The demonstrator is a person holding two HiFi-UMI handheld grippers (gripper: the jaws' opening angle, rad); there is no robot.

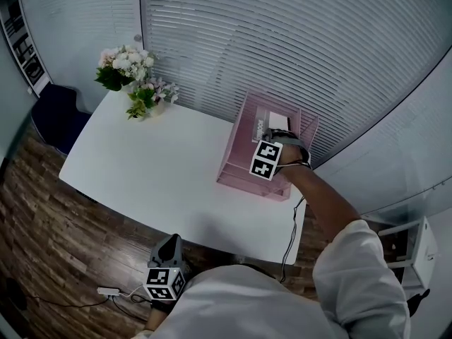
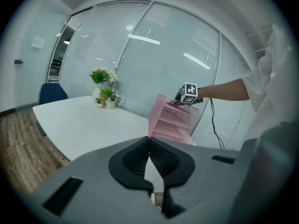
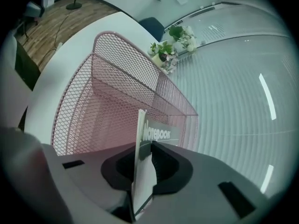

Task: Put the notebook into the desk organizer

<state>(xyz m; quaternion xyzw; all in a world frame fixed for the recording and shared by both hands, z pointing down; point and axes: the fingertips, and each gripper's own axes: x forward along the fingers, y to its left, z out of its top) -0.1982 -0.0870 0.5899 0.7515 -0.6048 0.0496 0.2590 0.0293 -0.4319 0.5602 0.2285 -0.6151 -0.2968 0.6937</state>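
Note:
The pink mesh desk organizer (image 1: 236, 154) stands on the white table (image 1: 141, 168) at its right end, by the blinds. My right gripper (image 1: 280, 134) reaches into its top from above. The notebook (image 3: 156, 133) stands on edge between that gripper's jaws (image 3: 145, 160), inside the organizer's mesh compartment (image 3: 117, 78); the jaws stand slightly apart around it and the pads look loose on the covers. In the head view only a white strip of the notebook (image 1: 277, 122) shows. My left gripper (image 1: 169, 247) hangs low off the table's front edge, shut and empty (image 2: 149, 148).
Two small pots of flowers (image 1: 134, 76) sit at the table's far left corner. A blue chair (image 1: 56, 115) stands left of the table. Window blinds run close behind the organizer. A cable (image 1: 289, 239) drops from my right arm over the table edge.

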